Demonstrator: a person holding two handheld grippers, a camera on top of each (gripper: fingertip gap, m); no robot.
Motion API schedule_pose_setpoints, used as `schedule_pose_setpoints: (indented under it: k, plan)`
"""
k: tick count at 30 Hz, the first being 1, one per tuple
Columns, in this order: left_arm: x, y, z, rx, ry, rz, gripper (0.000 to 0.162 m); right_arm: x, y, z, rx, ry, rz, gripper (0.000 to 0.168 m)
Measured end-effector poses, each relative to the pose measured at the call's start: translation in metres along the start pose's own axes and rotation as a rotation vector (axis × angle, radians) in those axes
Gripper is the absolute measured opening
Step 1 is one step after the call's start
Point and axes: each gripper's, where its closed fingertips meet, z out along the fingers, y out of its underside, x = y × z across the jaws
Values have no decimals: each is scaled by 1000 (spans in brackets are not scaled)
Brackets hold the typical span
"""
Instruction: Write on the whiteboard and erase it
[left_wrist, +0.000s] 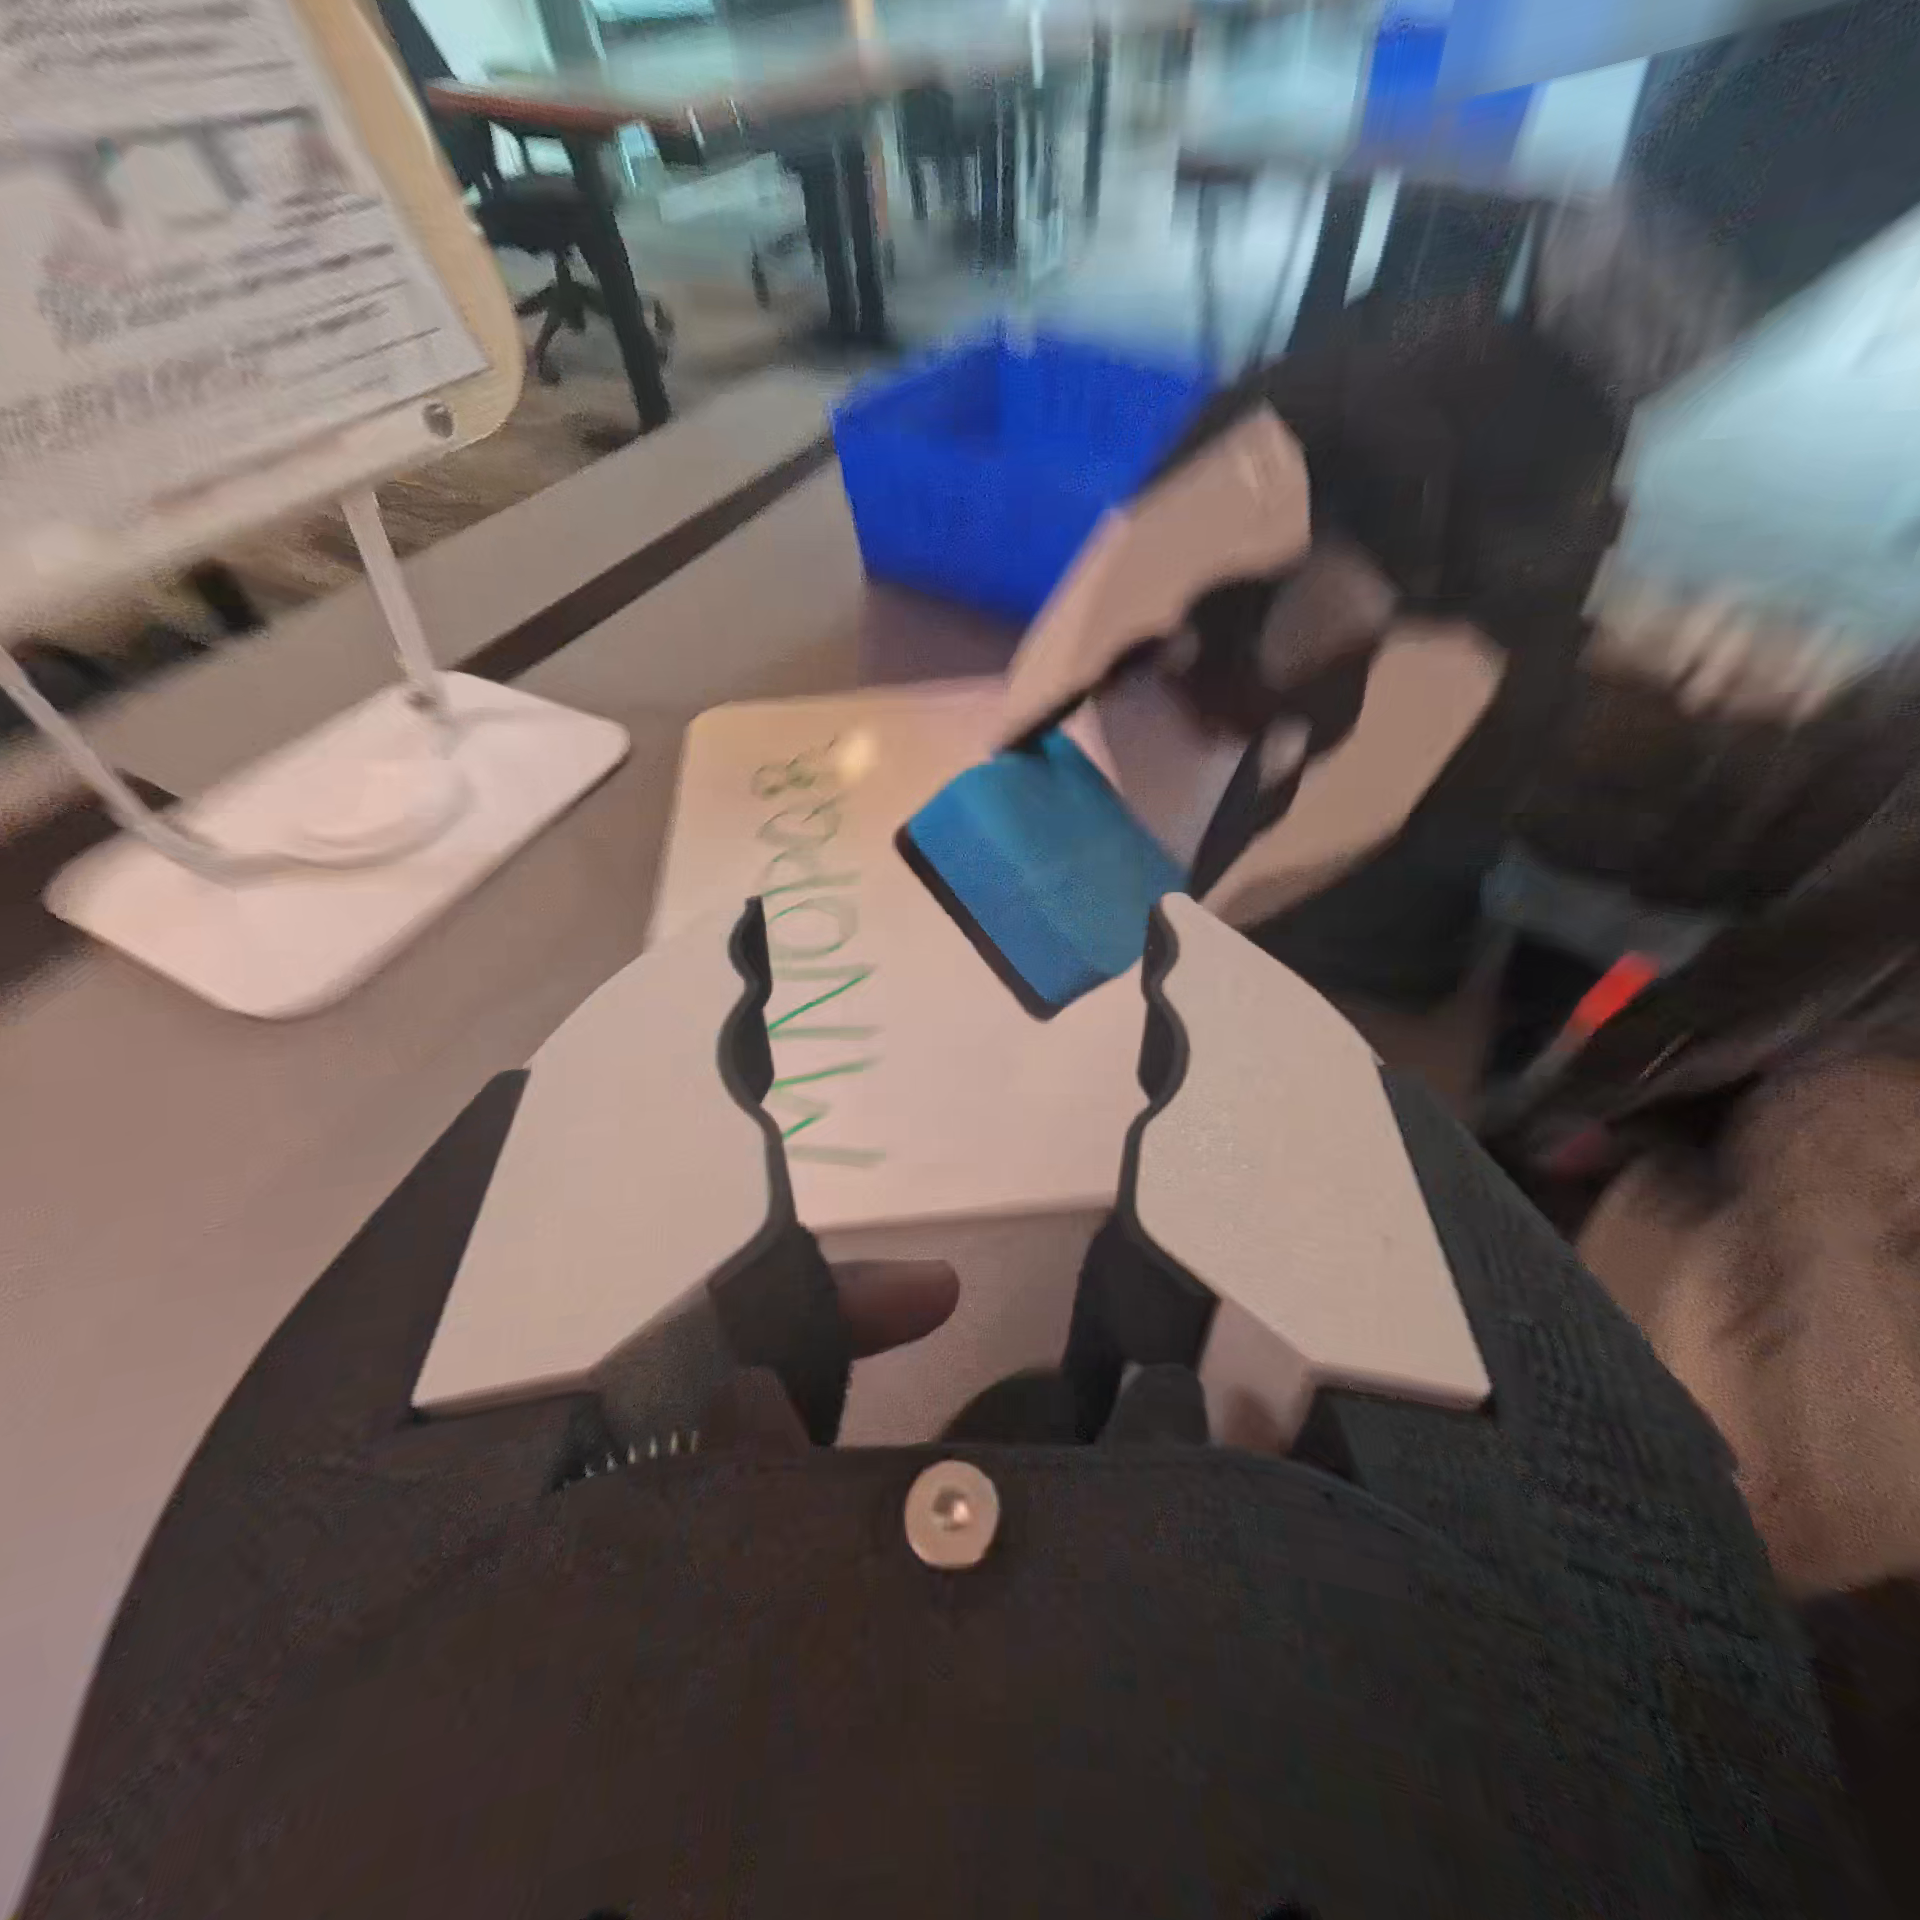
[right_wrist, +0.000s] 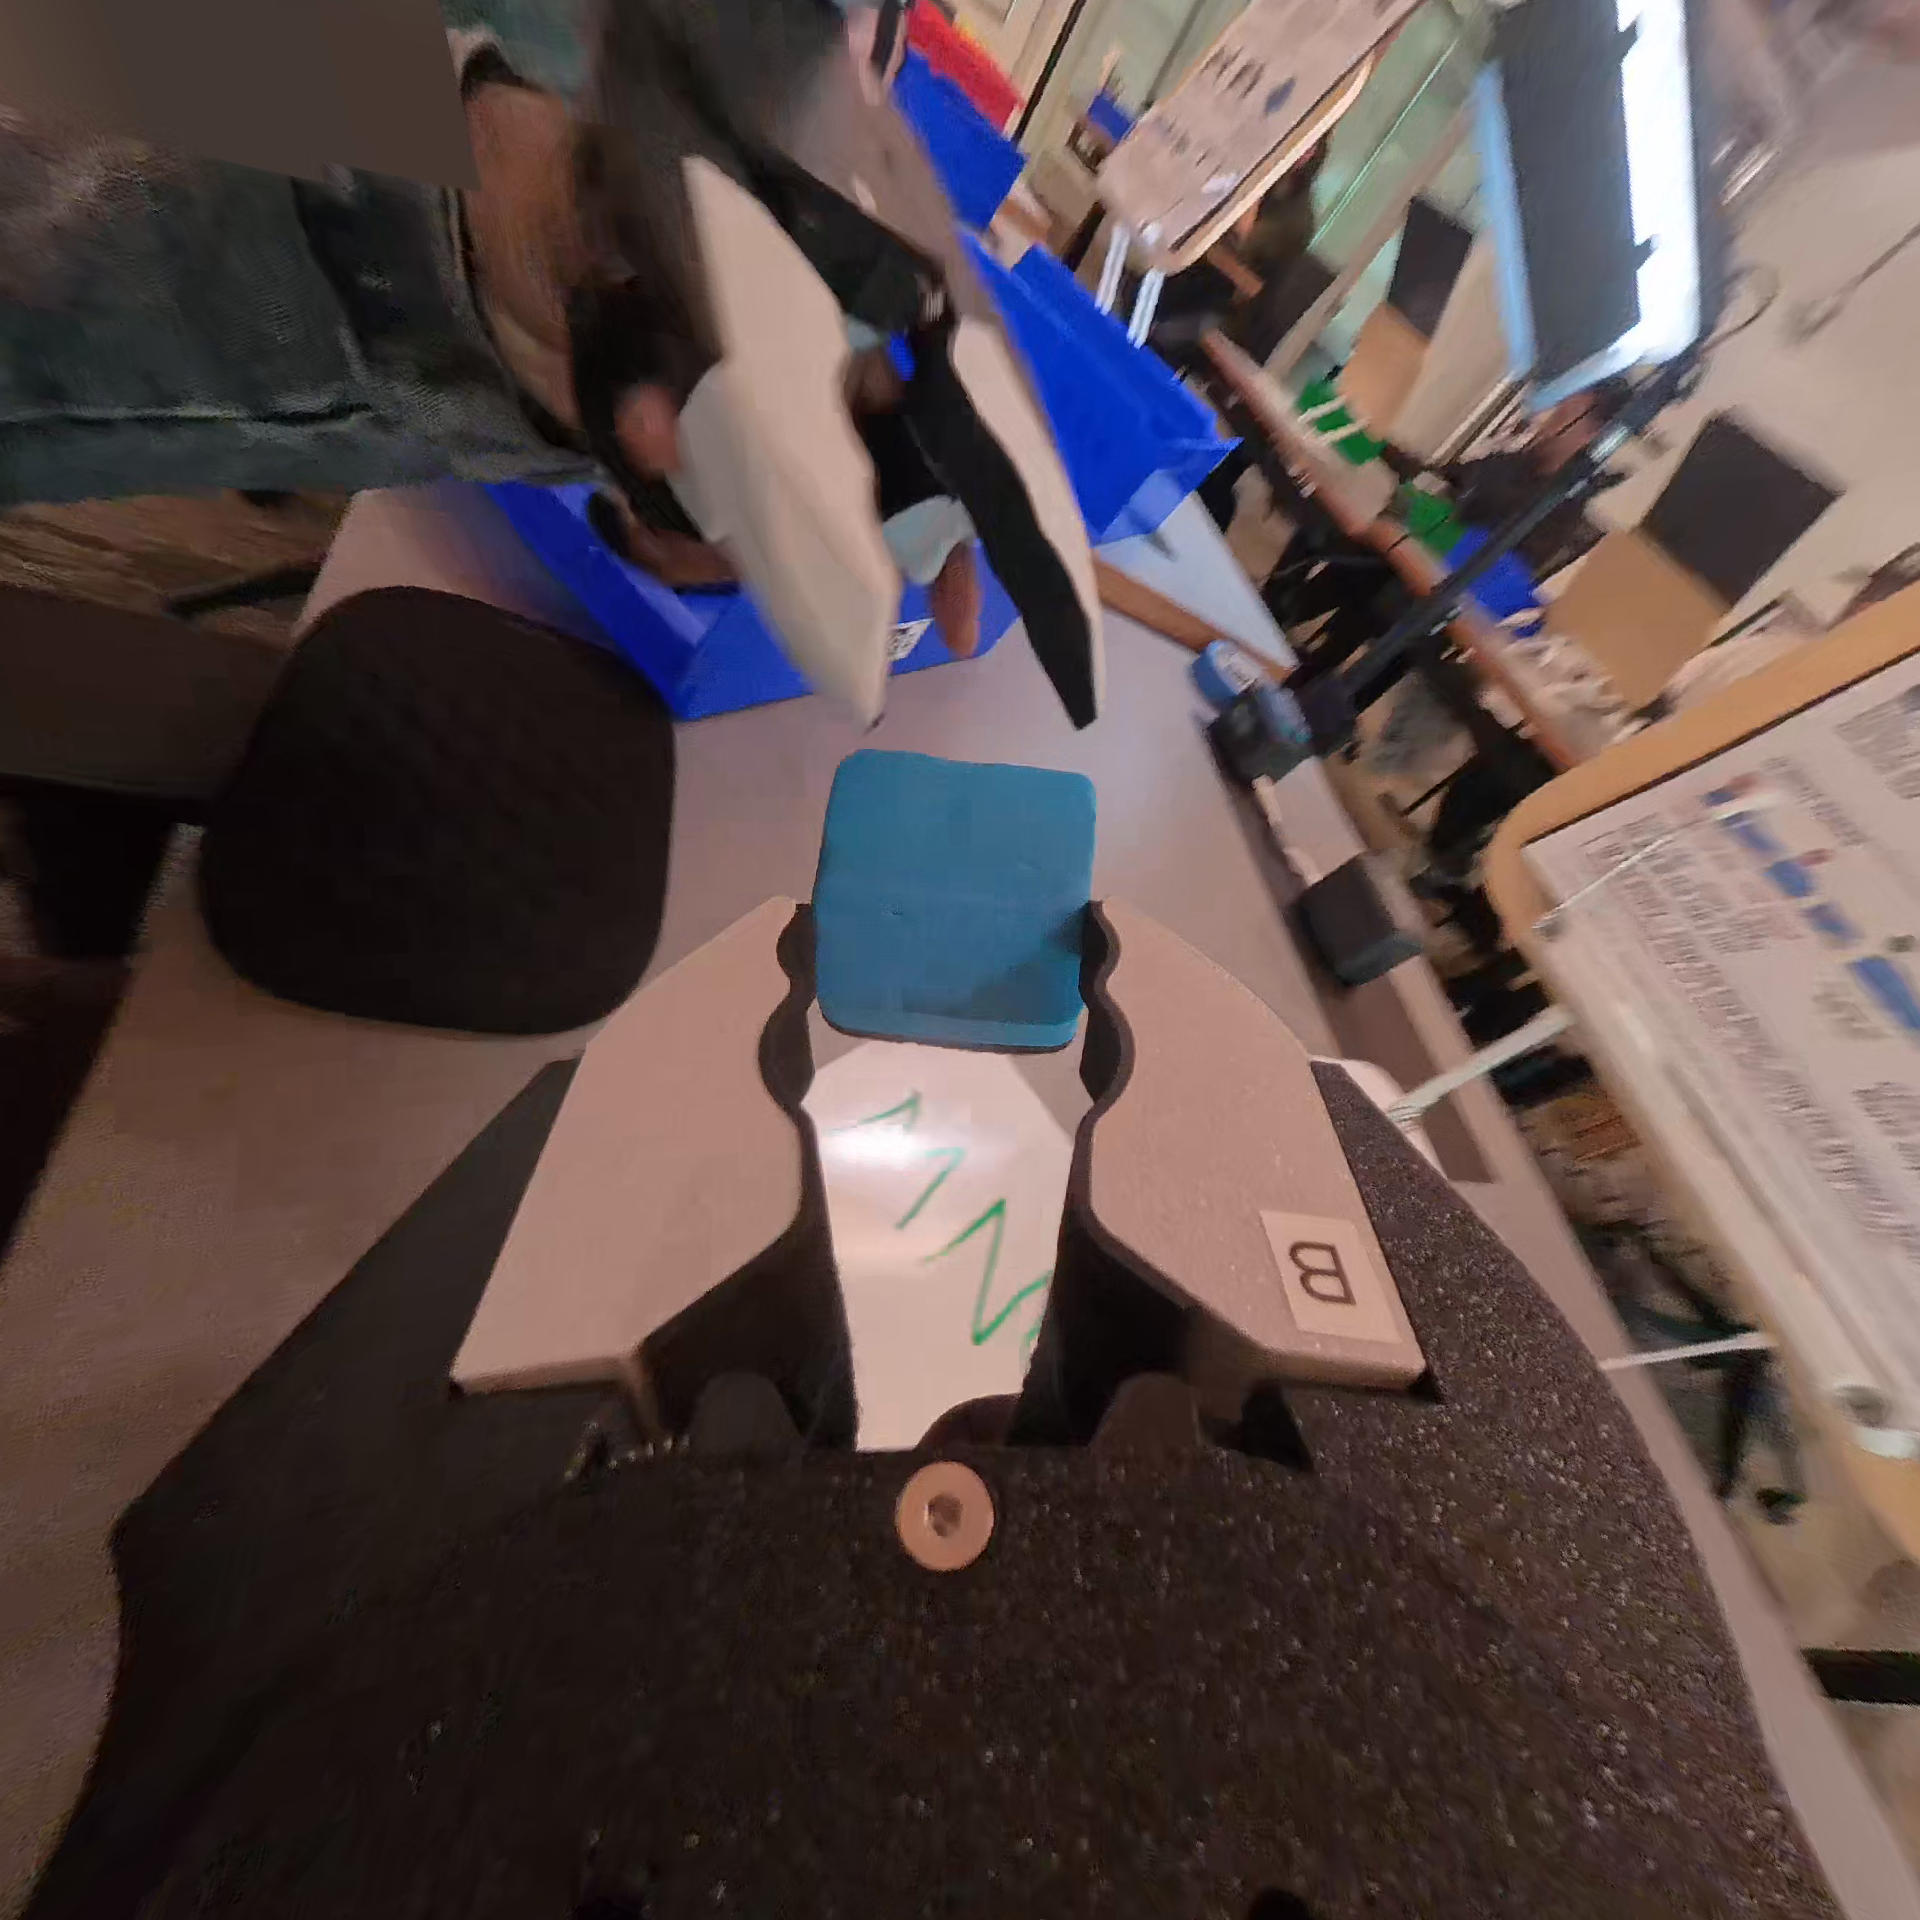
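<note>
Right tool clamps blue eraser, above whiteboard; green scrawl at my 6 o'clock, long axis fore-aft. Left tool agape, empty.

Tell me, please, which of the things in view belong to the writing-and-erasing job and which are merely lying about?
Belonging to the job:
whiteboard with green marks
blue eraser, clamped in the right gripper
left gripper, open above the board

Lying about:
blue bin
paper sign on its white stand
black pad
</note>
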Motion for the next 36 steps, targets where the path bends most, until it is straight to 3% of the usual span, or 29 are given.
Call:
schedule_pose_setpoints:
  k: [2, 4, 5, 7, 12, 17, 19, 20, 22, 24, 25, 27, 32, 34, 36]
  plan:
    - [4, -6, 2, 164, 151, -348, 69, -2, 0, -6, 30, 39, -112, 50]
    - [10, 7, 16, 142, 223, -477, 68, -9, 0, -8, 40, 44, -195, 50]
    - [16, 14, 23, 120, 243, -465, 62, -12, 0, -7, 40, 44, -219, 50]
    - [26, 11, 28, 157, 288, -454, 23, -9, 10, -6, -20, 75, -237, 50]
    - [15, 20, 42, 136, 192, -466, 22, -6, 25, 0, -154, 126, -246, 54]
    - [16, 23, 49, 129, 211, -470, 22, -3, 36, 6, -234, 128, -225, 54]
    - [15, 27, 48, 98, 227, -413, 28, -6, 39, 6, -229, 53, -125, 53]
    - [6, 35, 50, 51, 182, -378, 41, -7, 48, 6, -267, -3, -41, 53]
    - [-29, 69, 55, -149, -14, -299, 89, -12, 78, 7, -402, -131, 144, 54]
    - [-61, 117, 54, -444, -168, -227, 94, -16, 105, 9, -491, -216, 255, 54]
    - [-69, 130, 54, -513, -190, -205, 94, -17, 111, 13, -496, -241, 293, 54]
    - [-72, 137, 60, -532, -154, -231, 80, -23, 122, 20, -513, -290, 334, 54]
    - [-82, 153, 62, -617, -124, -178, 4, -37, 145, 35, -577, -359, 322, 54]
    - [-81, 157, 64, -619, -93, -197, 1, -41, 152, 37, -607, -380, 322, 55]
    - [-82, 157, 63, -618, -91, -195, 1, -39, 154, 38, -623, -373, 322, 67]
